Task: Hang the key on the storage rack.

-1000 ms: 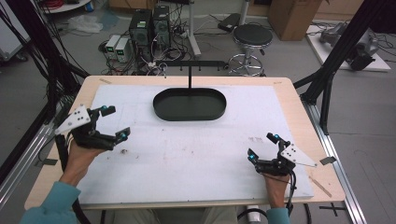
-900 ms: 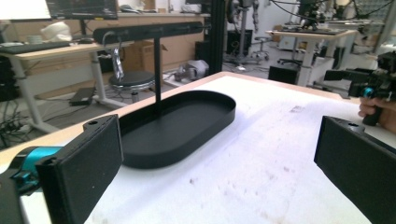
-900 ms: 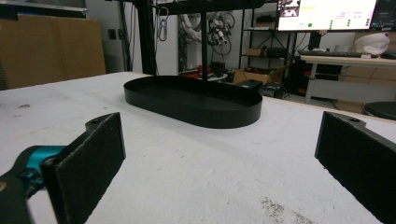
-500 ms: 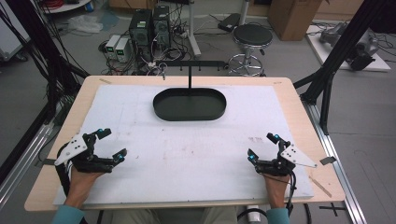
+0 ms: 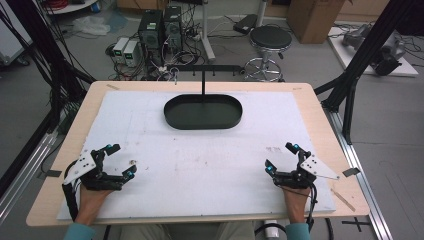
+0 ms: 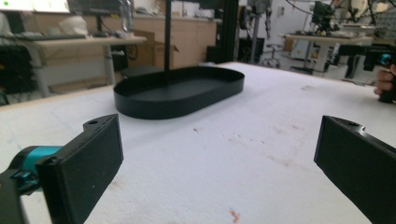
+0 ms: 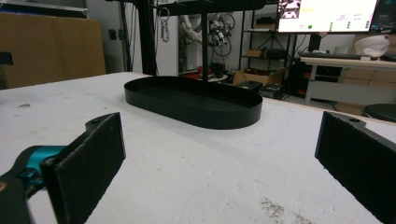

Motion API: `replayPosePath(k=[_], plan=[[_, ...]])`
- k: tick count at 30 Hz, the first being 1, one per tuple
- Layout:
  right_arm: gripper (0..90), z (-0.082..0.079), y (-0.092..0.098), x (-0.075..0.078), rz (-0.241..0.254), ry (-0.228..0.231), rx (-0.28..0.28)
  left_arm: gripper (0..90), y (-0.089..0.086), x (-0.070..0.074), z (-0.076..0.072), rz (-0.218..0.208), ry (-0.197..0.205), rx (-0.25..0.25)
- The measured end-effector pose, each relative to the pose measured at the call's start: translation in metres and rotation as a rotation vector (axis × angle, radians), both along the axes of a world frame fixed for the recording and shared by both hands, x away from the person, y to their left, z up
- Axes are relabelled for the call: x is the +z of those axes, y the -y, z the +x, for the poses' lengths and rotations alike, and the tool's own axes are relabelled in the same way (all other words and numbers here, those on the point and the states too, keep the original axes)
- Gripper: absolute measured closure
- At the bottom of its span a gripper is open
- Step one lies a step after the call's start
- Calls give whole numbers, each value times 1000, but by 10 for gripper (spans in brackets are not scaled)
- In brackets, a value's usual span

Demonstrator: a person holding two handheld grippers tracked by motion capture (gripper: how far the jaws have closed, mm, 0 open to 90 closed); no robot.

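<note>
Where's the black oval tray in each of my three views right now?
High view: black oval tray at top centre of the white mat.
Left gripper view: upper left of centre.
Right gripper view: centre, slightly left.
Shared landmark: the thin black post rising from it.

High view overhead; gripper views low, sharing tray (image 5: 203,112).

Wooden table (image 5: 320,107) across the middle of the frame, mostly covered by a white foam sheet (image 5: 200,165) with a few faint reddish stains. Black oval tray (image 5: 203,111) sitting upper centre on the sheet, thin black post (image 5: 203,82) rising from it. Behind, top of frame: round black stool (image 5: 270,37), couple of computer towers (image 5: 160,27), cardboard box (image 5: 312,15) upper right.
</note>
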State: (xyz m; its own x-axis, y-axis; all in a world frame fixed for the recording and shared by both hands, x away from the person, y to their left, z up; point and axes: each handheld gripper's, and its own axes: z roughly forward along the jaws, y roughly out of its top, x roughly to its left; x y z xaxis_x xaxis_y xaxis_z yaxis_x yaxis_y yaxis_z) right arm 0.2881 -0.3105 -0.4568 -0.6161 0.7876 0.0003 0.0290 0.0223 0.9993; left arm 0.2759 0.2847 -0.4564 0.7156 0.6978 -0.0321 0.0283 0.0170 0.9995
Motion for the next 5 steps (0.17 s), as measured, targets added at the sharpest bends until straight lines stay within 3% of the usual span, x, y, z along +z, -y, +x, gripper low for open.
replayPosePath(k=[2,5], plan=[[9,0,0,0,2,-5,0,17,-2,-1,-3,-27,23,26],[9,0,0,0,-5,1,0,17,-1,-2,-6,-16,54,34]])
